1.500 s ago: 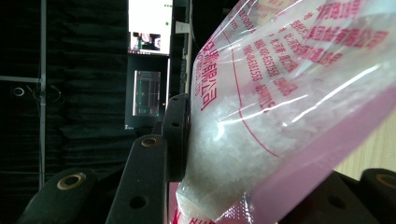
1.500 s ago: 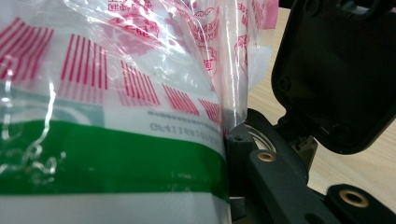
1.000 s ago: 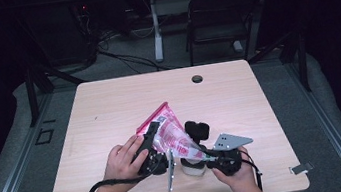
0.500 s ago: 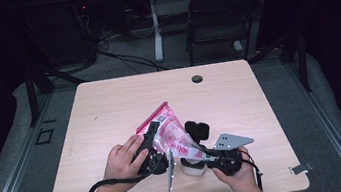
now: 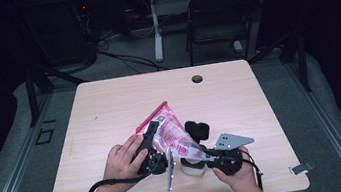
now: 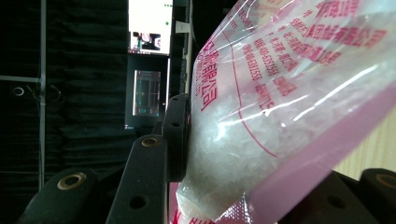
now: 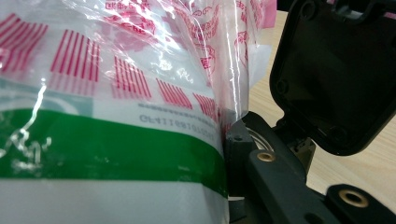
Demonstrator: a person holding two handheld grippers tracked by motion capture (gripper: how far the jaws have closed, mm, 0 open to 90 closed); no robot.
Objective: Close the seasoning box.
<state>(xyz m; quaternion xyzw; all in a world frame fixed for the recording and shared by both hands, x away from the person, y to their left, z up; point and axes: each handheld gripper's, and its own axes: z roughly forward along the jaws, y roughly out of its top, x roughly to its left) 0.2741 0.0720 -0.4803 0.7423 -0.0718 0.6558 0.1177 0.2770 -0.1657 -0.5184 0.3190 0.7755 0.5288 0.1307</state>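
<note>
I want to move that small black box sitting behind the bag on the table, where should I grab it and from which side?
Probably across the two short sides of the black box, coming from above. It lies alone on the bare table just past the pink printed bag, so its top is open to reach, while the bag crowds its near side.

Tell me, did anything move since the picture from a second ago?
Nothing visibly changed. The left gripper still clamps the pink printed bag, the right gripper still grips the white container with the green band, and both hands stay at the near edge of the table.
</note>
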